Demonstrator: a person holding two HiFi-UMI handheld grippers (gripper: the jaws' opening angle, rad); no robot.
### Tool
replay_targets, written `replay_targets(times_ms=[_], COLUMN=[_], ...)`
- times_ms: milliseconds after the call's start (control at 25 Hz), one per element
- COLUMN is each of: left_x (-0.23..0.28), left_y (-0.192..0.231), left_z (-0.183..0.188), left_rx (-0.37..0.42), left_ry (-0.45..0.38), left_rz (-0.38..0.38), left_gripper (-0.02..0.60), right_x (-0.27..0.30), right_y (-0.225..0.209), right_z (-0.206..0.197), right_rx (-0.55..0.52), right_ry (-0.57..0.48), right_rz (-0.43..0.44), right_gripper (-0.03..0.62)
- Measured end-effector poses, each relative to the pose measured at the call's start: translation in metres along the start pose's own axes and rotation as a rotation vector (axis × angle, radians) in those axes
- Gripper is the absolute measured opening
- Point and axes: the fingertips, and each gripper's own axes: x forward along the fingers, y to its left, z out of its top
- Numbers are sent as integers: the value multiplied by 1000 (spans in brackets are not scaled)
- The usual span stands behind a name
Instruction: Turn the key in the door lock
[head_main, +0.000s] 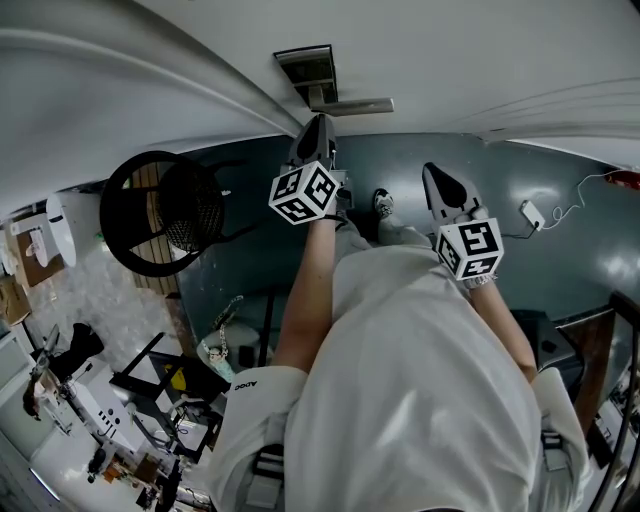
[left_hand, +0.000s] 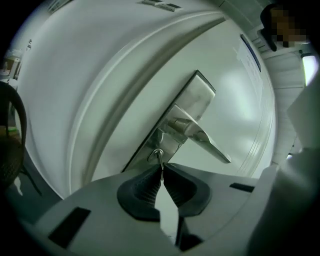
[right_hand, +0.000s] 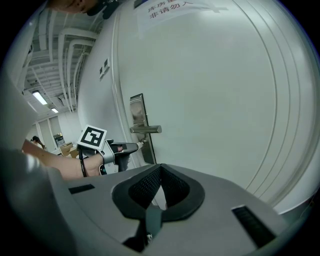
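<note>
Left gripper view: key (left_hand: 161, 162) (in lock (left_hand: 151, 155))

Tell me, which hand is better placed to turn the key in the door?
The left. The left gripper is closed on the key just under the handle. The right gripper is shut, empty and held back from the door.

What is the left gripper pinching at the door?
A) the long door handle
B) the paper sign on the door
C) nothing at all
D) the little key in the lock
D: in the left gripper view, the left gripper has its jaws closed on the key, which sticks out of the lock plate next to the lever handle.
</note>
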Motion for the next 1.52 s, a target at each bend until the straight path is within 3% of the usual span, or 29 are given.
replay_targets(times_ms=[120, 200, 280, 440, 480, 600, 840, 920, 1000, 1200, 1320, 1520], left_x=[-1, 0, 0, 0, 0, 0, 1, 1, 1, -1, -2, 0], left_y=[1, 2, 4, 11, 8, 3, 9, 10, 10, 5, -1, -3], left_z=[0, 0, -1, -8, -5, 1, -4, -5, -5, 1, 4, -6], left_rx=[-71, -181, -326, -742, -815, -938, -1317, -1386, -1350, -1094, -989, -775], left_ry=[-16, -27, -44, -93, -103, -116, -224, -236, -220, -150, -109, -18], left_rz=[-44, -89, -137, -299, -342, -430, -578, -609, -600, -538, -538, -438], left_gripper=[26, 26, 26, 26, 26, 26, 26, 26, 26, 30, 114, 118], right_x=[0, 1, 2, 3, 4, 5, 5, 5, 5, 4, 5, 7], right_y=[0, 0, 1, 4, 5, 5, 4, 4, 5, 5, 6, 8], right_z=[1, 1, 1, 2, 2, 0, 0, -1, -1, -1, -1, 0], right_rx=[0, 0, 0, -3, -3, -4, 0, 1, 1, 2, 3, -1], right_ry=[1, 1, 2, 3, 4, 7, 12, 12, 14, 16, 15, 15], right_rz=[-3, -5, -4, 2, 3, 4, -1, -3, -2, -3, -1, 2], right_gripper=[2, 2, 2, 2, 2, 2, 2, 2, 2, 2, 2, 2])
